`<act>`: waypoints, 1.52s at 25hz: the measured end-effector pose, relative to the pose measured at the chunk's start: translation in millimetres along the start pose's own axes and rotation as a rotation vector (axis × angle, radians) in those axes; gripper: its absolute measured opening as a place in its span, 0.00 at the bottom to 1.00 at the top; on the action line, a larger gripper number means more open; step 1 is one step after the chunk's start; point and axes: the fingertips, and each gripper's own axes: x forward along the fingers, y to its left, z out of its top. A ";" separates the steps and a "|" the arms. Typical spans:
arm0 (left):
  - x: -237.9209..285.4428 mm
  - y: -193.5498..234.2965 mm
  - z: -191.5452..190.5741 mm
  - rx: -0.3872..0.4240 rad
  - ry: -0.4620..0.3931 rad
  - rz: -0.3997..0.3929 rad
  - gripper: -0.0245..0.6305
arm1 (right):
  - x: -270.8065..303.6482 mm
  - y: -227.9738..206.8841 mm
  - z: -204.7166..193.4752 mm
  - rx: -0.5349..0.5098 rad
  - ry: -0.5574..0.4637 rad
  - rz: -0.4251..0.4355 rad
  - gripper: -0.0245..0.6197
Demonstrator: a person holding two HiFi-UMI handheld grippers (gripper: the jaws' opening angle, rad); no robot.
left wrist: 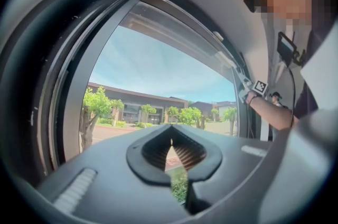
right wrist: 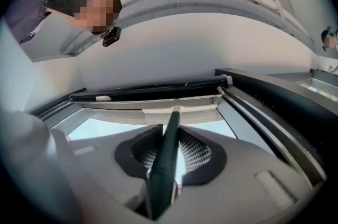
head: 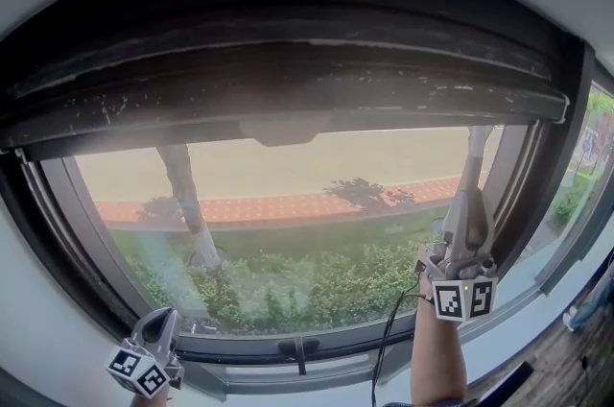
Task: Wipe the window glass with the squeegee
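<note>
The head camera stands back inside the room and faces the broad clear window glass [head: 317, 203] in its dark metal frame [head: 288, 79], with both grippers low in its picture. The camera on the left gripper [head: 158, 323] sits low by the left side of the frame, close to the pane. It looks over its grey tongs, up and rightward along the glass, and catches the right gripper [head: 468, 203], as the head view does. The right gripper's camera looks steeply up along its tongs at the frame's top and the pale wall [right wrist: 174, 48] above.
</note>
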 end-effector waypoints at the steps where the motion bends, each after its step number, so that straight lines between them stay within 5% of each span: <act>1: 0.8 -3.0 -1.5 0.002 0.004 -0.009 0.04 | -3.3 0.0 -1.1 0.001 0.008 0.000 0.20; 16: -2.0 -42.7 -34.1 0.000 0.074 -0.121 0.04 | -72.4 9.0 -23.1 0.058 0.170 -0.033 0.20; 38: -8.9 -66.9 -69.6 -0.014 0.162 -0.179 0.04 | -176.4 21.4 -66.3 0.130 0.342 -0.045 0.20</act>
